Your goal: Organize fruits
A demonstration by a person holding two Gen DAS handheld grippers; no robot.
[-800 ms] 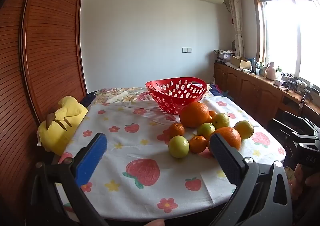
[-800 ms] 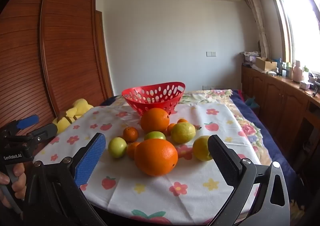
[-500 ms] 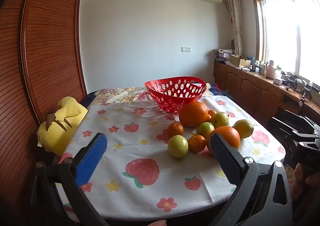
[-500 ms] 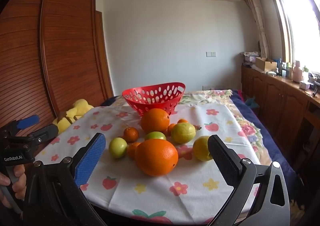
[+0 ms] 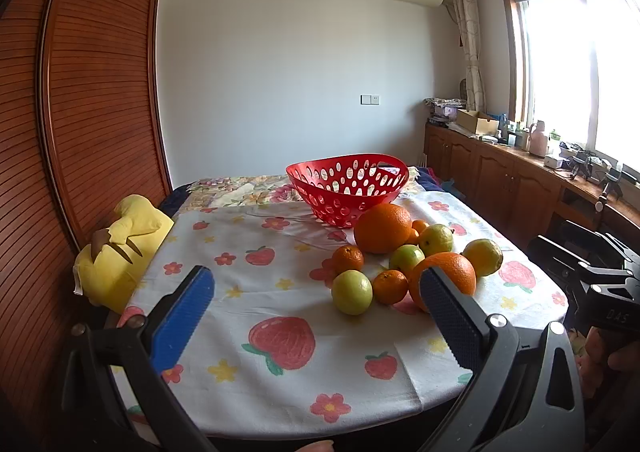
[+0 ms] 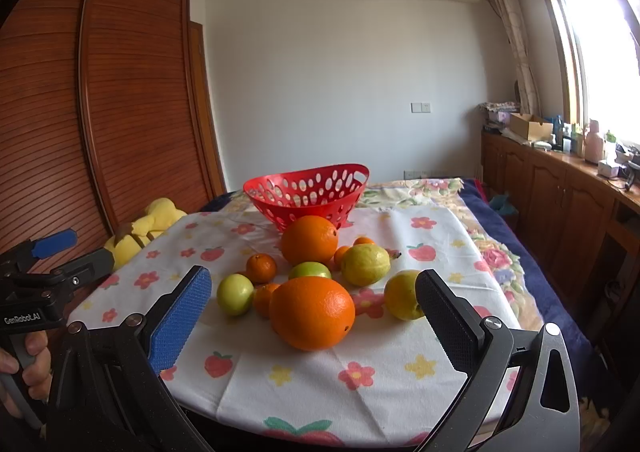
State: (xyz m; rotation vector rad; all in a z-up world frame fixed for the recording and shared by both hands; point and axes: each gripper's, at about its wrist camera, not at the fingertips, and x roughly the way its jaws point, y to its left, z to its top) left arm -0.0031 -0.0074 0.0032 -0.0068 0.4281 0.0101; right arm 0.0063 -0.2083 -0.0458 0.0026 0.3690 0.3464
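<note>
A red perforated basket (image 5: 347,188) (image 6: 308,190) stands empty at the far side of the table. In front of it lies a cluster of fruit: two large oranges (image 5: 383,228) (image 6: 312,313), small tangerines (image 5: 348,258) (image 6: 261,267), green-yellow fruits (image 5: 352,292) (image 6: 235,294) and a yellow lemon (image 5: 483,257) (image 6: 403,294). My left gripper (image 5: 316,316) is open and empty, near the table's front edge. My right gripper (image 6: 314,316) is open and empty, with the near large orange just beyond its fingers.
The table has a white cloth (image 5: 256,292) with strawberry and flower prints. A yellow plush toy (image 5: 120,248) lies at its left edge by a wooden wardrobe (image 5: 80,112). Wooden cabinets (image 5: 520,188) with clutter run along the right wall under the window.
Both views have barely shifted; the fruit and basket have not moved and both grippers stay open.
</note>
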